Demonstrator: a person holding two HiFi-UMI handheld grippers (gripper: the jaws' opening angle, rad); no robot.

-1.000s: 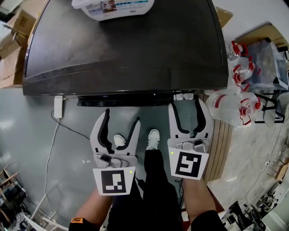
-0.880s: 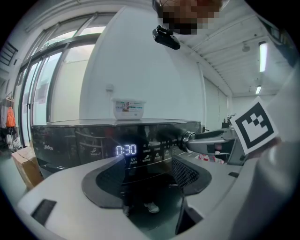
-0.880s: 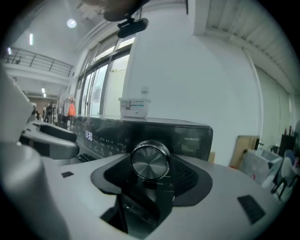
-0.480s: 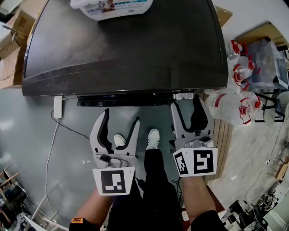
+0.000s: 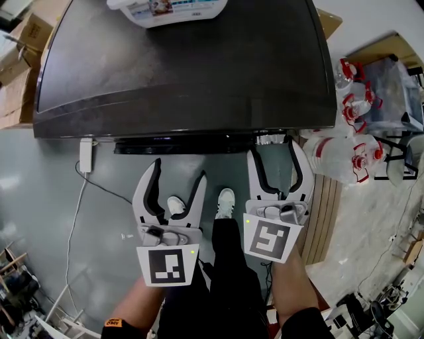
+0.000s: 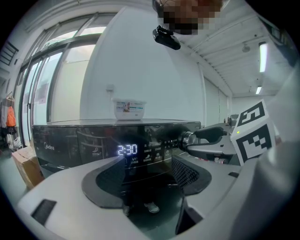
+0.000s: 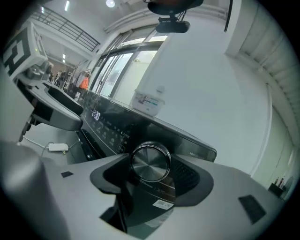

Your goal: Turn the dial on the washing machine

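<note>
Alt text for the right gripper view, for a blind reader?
A round metal dial on a washing machine sits between the spread jaws of the right gripper. The display reads 2:30; the left gripper shows at left.

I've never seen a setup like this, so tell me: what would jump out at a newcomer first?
A big dark washing machine fills the top of the head view, with a white tub on its lid. The right gripper holds its open jaws around a shiny metal dial at the panel's right end, while the left gripper hangs open before the glowing display reading 2:30.
</note>
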